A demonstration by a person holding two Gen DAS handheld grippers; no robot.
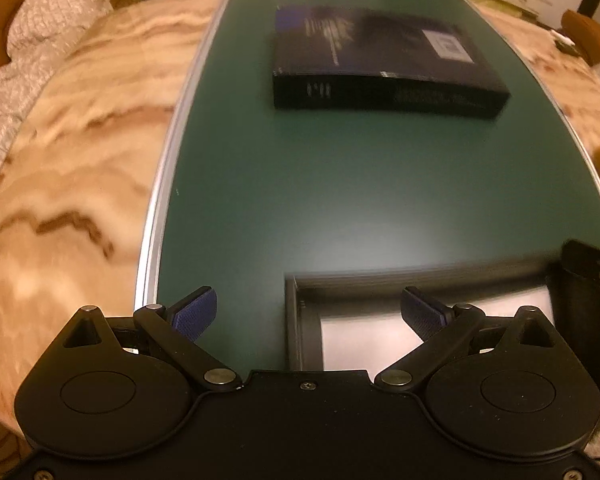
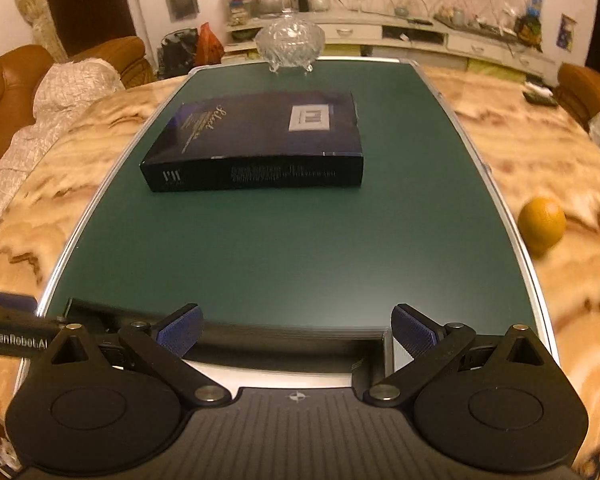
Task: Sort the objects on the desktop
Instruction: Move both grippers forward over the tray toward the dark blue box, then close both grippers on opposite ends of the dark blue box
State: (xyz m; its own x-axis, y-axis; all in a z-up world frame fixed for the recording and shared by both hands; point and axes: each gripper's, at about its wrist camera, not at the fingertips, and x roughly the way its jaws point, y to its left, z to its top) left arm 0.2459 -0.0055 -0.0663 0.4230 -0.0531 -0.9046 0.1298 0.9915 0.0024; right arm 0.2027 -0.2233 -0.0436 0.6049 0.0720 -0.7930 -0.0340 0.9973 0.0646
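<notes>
While flat on mat (image 2: 300, 248), book (image 2: 260, 140).

Two boxes (image 2: 256, 144) (image 2: 284, 344), one orange (image 2: 541, 222), one glass bowl (image 2: 290, 42)

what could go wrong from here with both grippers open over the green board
The orange sits loose on the marble table right beside the green board; a sweep could set it rolling. The glass bowl stands at the board's far edge, just behind the dark box, so pushing the box may knock it.

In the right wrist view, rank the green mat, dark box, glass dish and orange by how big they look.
1. green mat
2. dark box
3. glass dish
4. orange
The dish sits farthest away, so its true size against the orange is unsure.
</notes>
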